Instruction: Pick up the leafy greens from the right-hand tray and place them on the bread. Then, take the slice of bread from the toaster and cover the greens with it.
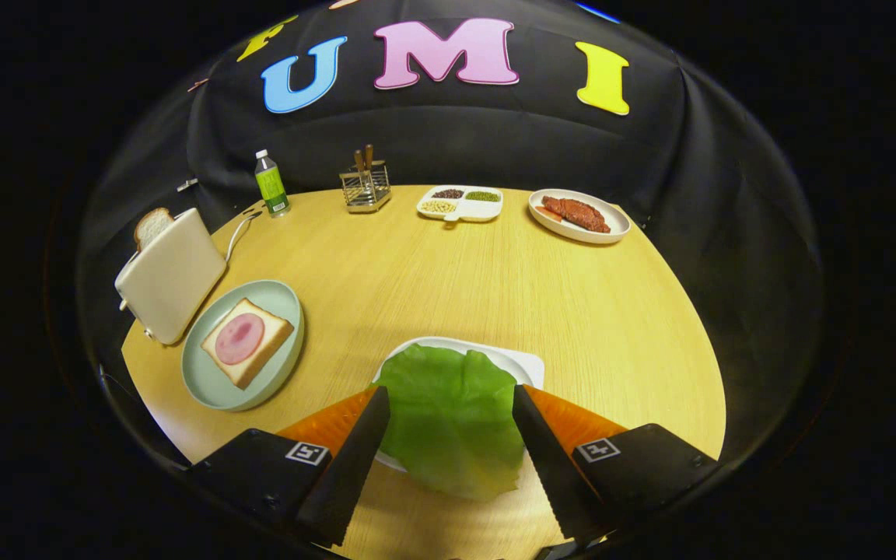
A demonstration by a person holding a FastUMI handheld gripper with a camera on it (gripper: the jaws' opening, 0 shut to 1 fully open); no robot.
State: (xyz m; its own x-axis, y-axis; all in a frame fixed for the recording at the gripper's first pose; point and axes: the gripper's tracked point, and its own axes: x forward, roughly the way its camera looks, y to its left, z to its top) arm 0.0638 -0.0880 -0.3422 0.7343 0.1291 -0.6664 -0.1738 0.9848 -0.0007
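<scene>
A broad green lettuce leaf lies on a white tray near the table's front edge, and its near end hangs over the tray's rim. My gripper is open, one finger along each side of the leaf, so the leaf lies between them. To the left, a slice of bread topped with a round of ham rests on a pale green plate. Just behind that plate stands a cream toaster with a slice of bread sticking up from its slot.
Along the far edge of the round wooden table stand a green bottle, a wire rack with knives, a divided white dish of beans and a plate of meat. The toaster's cable runs toward the bottle.
</scene>
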